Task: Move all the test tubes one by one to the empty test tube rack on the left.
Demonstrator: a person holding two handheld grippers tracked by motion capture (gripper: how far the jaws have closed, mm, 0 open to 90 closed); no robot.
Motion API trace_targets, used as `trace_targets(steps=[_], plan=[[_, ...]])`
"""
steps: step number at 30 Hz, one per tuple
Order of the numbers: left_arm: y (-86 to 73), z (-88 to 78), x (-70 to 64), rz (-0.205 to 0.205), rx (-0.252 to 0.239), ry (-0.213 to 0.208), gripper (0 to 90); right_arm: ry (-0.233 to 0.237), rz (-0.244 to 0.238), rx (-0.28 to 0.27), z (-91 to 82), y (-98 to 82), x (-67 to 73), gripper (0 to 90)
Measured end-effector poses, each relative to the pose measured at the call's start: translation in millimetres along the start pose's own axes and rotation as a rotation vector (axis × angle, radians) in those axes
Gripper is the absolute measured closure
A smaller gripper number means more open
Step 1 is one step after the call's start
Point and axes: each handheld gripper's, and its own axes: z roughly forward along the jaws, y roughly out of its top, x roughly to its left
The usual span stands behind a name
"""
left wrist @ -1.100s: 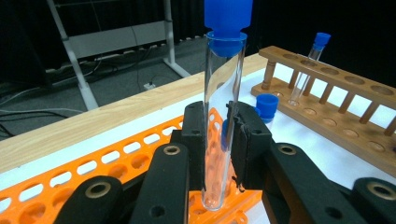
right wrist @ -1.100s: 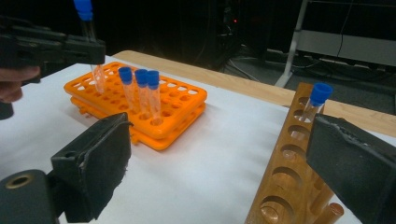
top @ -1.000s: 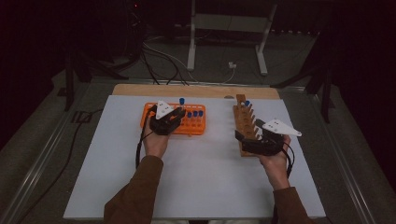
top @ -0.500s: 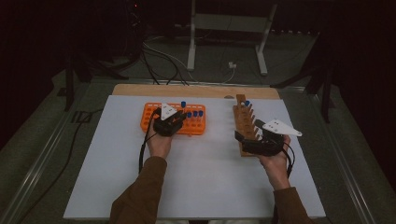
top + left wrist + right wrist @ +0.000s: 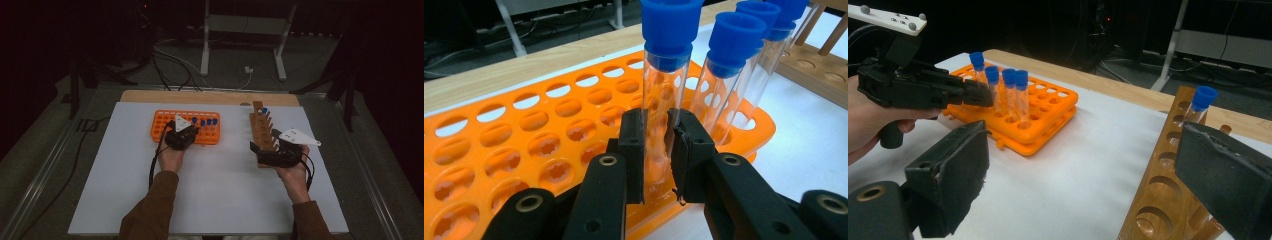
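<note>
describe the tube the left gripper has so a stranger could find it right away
On the white table mat, find the orange plastic rack holding four clear blue-capped tubes. The one meant stands at the row's end, and alone sits clamped between the left gripper's black jaws.

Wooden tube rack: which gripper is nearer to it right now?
Right. The right gripper has its tongs open either side of the wooden tube rack's near end. The left gripper is across the table, closed on a blue-capped tube in the orange rack.
</note>
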Motion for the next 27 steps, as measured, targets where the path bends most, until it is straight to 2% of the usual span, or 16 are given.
trace_targets(steps=[6,13,17,18,21,24,27], plan=[[-3.8,1.8,-0.5,0.03,0.03,0.002,78.2,0.004,-0.002,0.007,1.6,-0.9,0.9,7.6],[-3.9,1.7,-1.6,0.022,0.029,0.009,78.3,0.005,0.0,0.011,2.6,-1.7,0.7,7.6],[-3.6,1.4,1.0,-0.009,0.029,-0.013,77.4,0.005,0.002,0.015,3.9,-2.5,0.6,7.6],[-3.7,1.1,2.2,-0.024,0.027,-0.028,76.0,0.005,0.001,0.016,4.2,-2.7,0.7,7.6],[-2.1,0.1,0.6,-0.046,0.041,0.0,60.0,0.007,0.001,0.017,4.7,-3.1,0.6,7.6],[-2.0,-1.9,1.3,-0.049,0.053,-0.007,56.1,0.007,0.004,0.017,4.4,-3.0,0.1,7.6],[-2.0,-7.3,3.5,-0.063,0.045,-0.011,54.3,0.005,0.007,0.015,3.6,-2.9,-0.7,7.6]])
